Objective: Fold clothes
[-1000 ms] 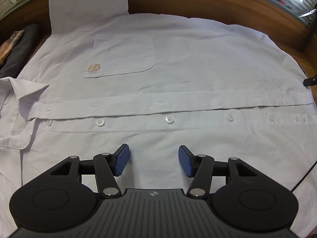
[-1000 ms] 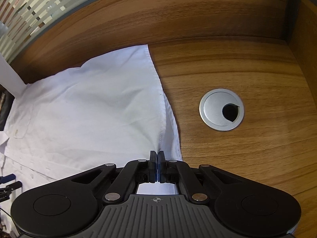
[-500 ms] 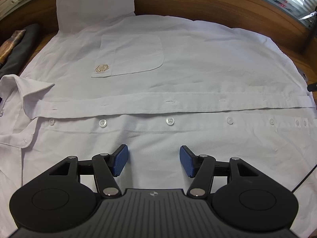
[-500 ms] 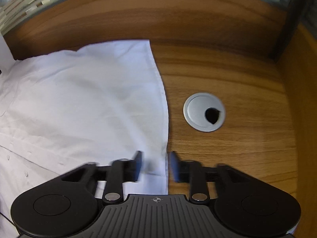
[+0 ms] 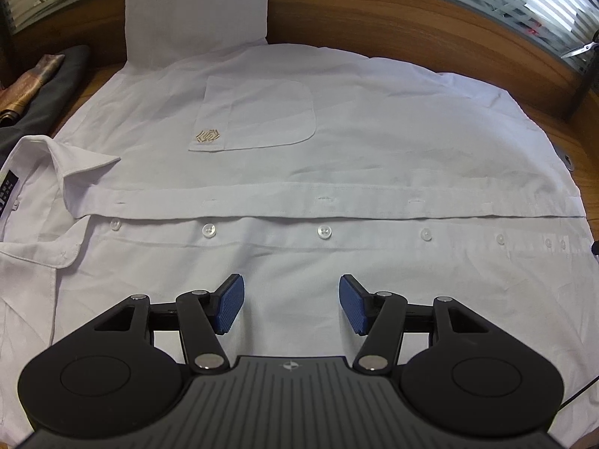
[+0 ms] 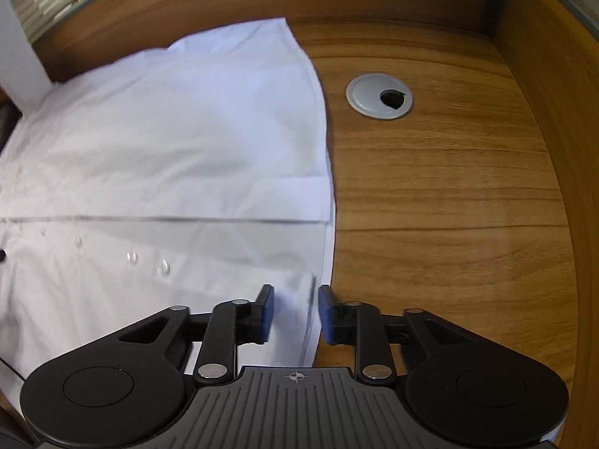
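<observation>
A white button-up shirt (image 5: pixel 337 131) lies flat on the wooden desk, collar (image 5: pixel 56 164) to the left, chest pocket (image 5: pixel 258 116) toward the back. The placket overlaps beside the button row (image 5: pixel 324 232). My left gripper (image 5: pixel 291 299) hovers open over the near front panel, nothing between its pads. In the right wrist view the shirt (image 6: pixel 168 131) ends at its hem (image 6: pixel 325 254) on the desk (image 6: pixel 449 205). My right gripper (image 6: pixel 295 310) sits over that hem's near corner. Its jaws are closing, with the cloth edge between them but not pinched.
A silver cable grommet (image 6: pixel 379 96) is set in the desk right of the hem. A white upright sheet (image 5: pixel 194 11) stands behind the shirt against the wooden back wall. Dark and patterned garments (image 5: pixel 48 89) lie at the far left.
My right gripper let go of the hem, its jaws sprang apart, and it moved nearer along the hem; the jaws have since narrowed. My left gripper drifted slightly and stays open.
</observation>
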Motion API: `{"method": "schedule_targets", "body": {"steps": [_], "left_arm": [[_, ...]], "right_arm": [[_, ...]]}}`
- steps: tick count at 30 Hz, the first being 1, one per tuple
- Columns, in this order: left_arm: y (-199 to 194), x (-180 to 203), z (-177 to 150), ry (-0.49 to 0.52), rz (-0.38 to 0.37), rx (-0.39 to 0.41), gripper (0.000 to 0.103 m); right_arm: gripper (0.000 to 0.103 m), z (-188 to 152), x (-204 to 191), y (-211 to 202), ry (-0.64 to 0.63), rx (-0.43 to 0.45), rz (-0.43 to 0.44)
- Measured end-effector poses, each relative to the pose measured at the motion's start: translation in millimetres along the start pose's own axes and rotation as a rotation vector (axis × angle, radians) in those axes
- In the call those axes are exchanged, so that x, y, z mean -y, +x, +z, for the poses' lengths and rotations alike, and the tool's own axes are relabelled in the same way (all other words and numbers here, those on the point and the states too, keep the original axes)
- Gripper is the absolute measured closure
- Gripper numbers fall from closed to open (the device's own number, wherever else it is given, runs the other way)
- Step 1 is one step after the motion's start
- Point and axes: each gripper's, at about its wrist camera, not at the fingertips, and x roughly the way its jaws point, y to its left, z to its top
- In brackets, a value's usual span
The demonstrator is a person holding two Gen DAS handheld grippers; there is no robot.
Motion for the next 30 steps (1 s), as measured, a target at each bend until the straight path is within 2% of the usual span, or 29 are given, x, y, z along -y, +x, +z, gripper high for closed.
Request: {"method": "schedule_targets", "body": {"steps": [9, 11, 12, 13, 20, 25, 30], "left_arm": [[-8, -8, -15, -0.022, 0.018, -0.007, 0.041], [-9, -8, -17, -0.026, 0.020, -0.006, 0.041], [-10, -8, -18, -0.028, 0.022, -0.006, 0.041], [-10, -8, -20, -0.030, 0.023, -0.006, 0.041], [-18, -16, -24, -0.057, 0.040, 0.022, 0.041], [-24, -22, -21, -0.089, 0.071, 0.061, 0.041], [-24, -35, -15, -0.120, 0.123, 0.084, 0.041]], "right_arm": [[0.082, 4, 2, 3, -0.010, 0.031, -0.016], [0.090, 3, -3, 4, -0.045, 0.027, -0.031], [0.098, 3, -5, 6, -0.058, 0.021, -0.036], [0.099, 2, -6, 6, -0.063, 0.026, -0.030], [0.100, 1, -10, -12, -0.059, 0.097, -0.028], [0.100, 18, -12, -32, -0.083, 0.173, -0.064], [0.100, 32, -15, -14, -0.116, 0.153, -0.101]]}}
